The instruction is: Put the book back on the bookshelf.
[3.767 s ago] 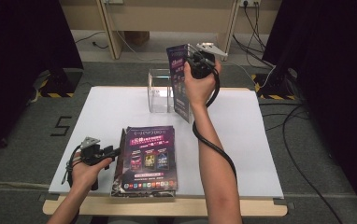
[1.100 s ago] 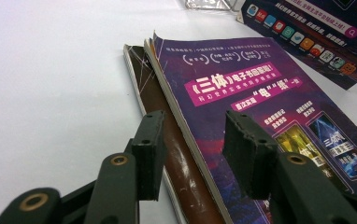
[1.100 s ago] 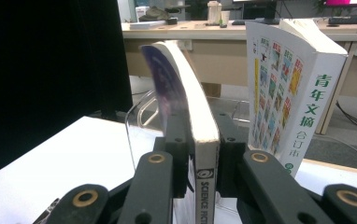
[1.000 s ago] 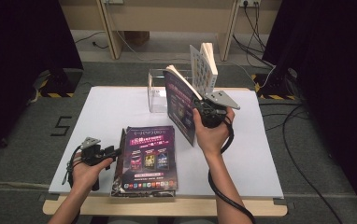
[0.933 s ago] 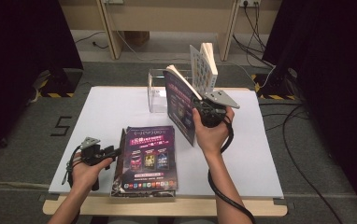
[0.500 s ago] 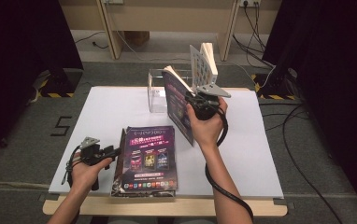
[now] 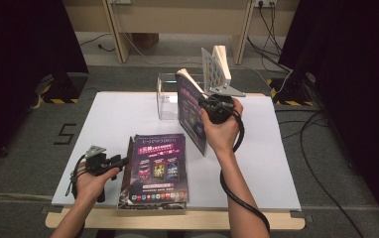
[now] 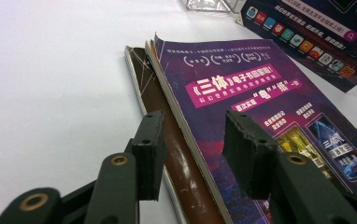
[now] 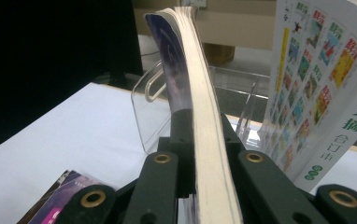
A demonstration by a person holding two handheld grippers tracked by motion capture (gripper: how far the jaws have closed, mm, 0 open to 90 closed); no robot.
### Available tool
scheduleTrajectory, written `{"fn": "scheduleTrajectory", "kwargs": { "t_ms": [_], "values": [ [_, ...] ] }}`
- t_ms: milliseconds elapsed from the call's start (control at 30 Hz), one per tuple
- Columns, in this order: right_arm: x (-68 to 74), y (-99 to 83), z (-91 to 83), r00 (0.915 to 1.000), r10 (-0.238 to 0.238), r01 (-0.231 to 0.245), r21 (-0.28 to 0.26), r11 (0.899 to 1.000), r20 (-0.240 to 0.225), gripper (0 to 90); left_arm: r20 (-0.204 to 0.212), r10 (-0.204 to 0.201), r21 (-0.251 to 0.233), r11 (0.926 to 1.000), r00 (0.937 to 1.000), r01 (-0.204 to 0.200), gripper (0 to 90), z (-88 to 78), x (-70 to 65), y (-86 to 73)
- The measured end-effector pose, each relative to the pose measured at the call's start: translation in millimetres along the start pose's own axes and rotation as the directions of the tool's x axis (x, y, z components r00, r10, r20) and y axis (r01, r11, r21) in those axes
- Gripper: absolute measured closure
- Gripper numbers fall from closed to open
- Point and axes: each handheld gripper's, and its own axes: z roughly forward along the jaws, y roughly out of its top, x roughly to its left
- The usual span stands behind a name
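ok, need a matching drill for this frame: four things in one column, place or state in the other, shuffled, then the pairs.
Things
1. purple-covered magazine held upright
2. stack of purple magazines lying flat
3. clear acrylic holder
4. white book with small colour pictures on its cover

Place or state
A. stands at the far edge of the white table
B. clamped between the right gripper jaws
C. rests near the front edge, by the left gripper
D. stands upright behind the right gripper

Pairs: 1-B, 2-C, 3-A, 4-D

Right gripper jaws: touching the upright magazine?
Touching. The right gripper view shows the right gripper with both jaws pressed flat against the upright magazine, having just closed further on it.
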Motion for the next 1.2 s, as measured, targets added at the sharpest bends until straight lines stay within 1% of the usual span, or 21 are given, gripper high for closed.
{"fn": "scheduleTrajectory", "kwargs": {
  "t_ms": [33, 67, 100, 133, 167, 200, 233, 367, 433, 600, 633, 733, 767, 833, 933, 1067, 1200],
  "values": [
    [0.2, -1.0, 0.0, 0.9999, 0.015, -0.015, -0.007, 1.0, 0.006, 82.8, 0.002, 0.002, 0.003, 1.0, 1.0, -0.002, 57.6, 0.1, 0.7, 0.0],
    [0.2, -1.0, 0.0, 0.9999, 0.015, -0.015, -0.007, 1.0, 0.006, 82.8, 0.002, 0.002, 0.003, 1.0, 1.0, -0.002, 57.6, 0.1, 0.7, 0.0],
    [-0.3, -1.2, 0.4, 0.9996, 0.025, -0.024, -0.016, 1.0, 0.013, 82.9, 0.002, 0.001, 0.003, 1.0, 1.0, -0.001, 57.6, 0.2, 0.8, 0.0],
    [-0.3, -1.2, 0.4, 0.9996, 0.025, -0.024, -0.016, 1.0, 0.013, 82.9, 0.003, 0.001, 0.004, 1.0, 1.0, -0.001, 57.6, 0.2, 0.8, 0.0],
    [-0.1, -0.6, 0.2, 0.9994, 0.028, -0.028, -0.037, 0.999, 0.019, 82.9, 0.003, -0.002, 0.001, 1.0, 1.0, 0.002, 57.6, 0.3, 0.7, -0.1],
    [-0.1, -0.6, 0.2, 0.9994, 0.028, -0.028, -0.037, 0.999, 0.019, 82.9, 0.003, -0.002, 0.002, 1.0, 1.0, 0.002, 57.6, 0.1, 0.8, 0.0],
    [1.3, 1.3, -1.0, 0.9992, 0.028, -0.026, -0.053, 0.998, 0.03, 83.0, 0.002, 0.0, 0.002, 1.0, 1.0, 0.0, 57.5, -0.2, 1.3, 0.1],
    [0.9, 5.0, -1.8, 0.9986, 0.027, -0.024, -0.07, 0.997, 0.046, 82.9, -0.001, -0.004, -0.002, 1.0, 1.0, 0.004, 57.5, -0.5, 1.7, 0.3],
    [0.9, 6.2, -1.6, 0.9979, 0.039, -0.035, -0.076, 0.996, 0.052, 82.9, 0.001, -0.002, -0.002, 1.0, 1.0, 0.002, 57.6, -0.3, 1.5, 0.1],
    [-0.7, 6.6, 0.5, 0.9967, 0.037, -0.03, -0.092, 0.995, 0.073, 82.9, 0.001, -0.003, -0.003, 1.0, 1.0, 0.003, 57.5, -0.4, 1.6, 0.1],
    [-0.6, 6.7, 1.3, 0.9959, 0.049, -0.041, -0.1, 0.994, 0.076, 82.9, 0.001, -0.003, -0.003, 1.0, 1.0, 0.003, 57.5, -0.5, 1.6, 0.1],
    [-0.4, 7.9, 2.2, 0.9954, 0.055, -0.047, -0.106, 0.993, 0.079, 82.9, 0.001, -0.001, 0.0, 1.0, 1.0, 0.001, 57.5, -0.2, 1.7, 0.0],
    [-1.0, 8.8, 2.4, 0.9954, 0.047, -0.037, -0.11, 0.993, 0.084, 82.9, 0.002, -0.002, -0.001, 1.0, 1.0, 0.002, 57.5, 0.0, 1.6, -0.1],
    [-0.7, 12.1, 3.6, 0.9949, 0.058, -0.047, -0.121, 0.992, 0.083, 83.0, 0.003, 0.0, 0.002, 1.0, 1.0, 0.0, 57.5, 0.1, 1.7, -0.1],
    [-1.7, 13.9, 4.6, 0.9945, 0.057, -0.045, -0.128, 0.991, 0.088, 83.0, 0.004, -0.002, -0.001, 1.0, 1.0, 0.002, 57.4, -0.1, 1.9, 0.0],
    [-1.1, 18.0, 8.9, 0.9937, 0.062, -0.049, -0.133, 0.99, 0.093, 83.0, 0.002, -0.003, -0.003, 1.0, 1.0, 0.003, 57.5, -0.5, 2.8, 0.1],
    [-0.8, 22.9, 14.3, 0.9937, 0.056, -0.043, -0.134, 0.99, 0.097, 82.9, 0.004, -0.002, -0.004, 1.0, 1.0, 0.002, 57.4, -0.9, 3.4, 0.5]
  ]
}}
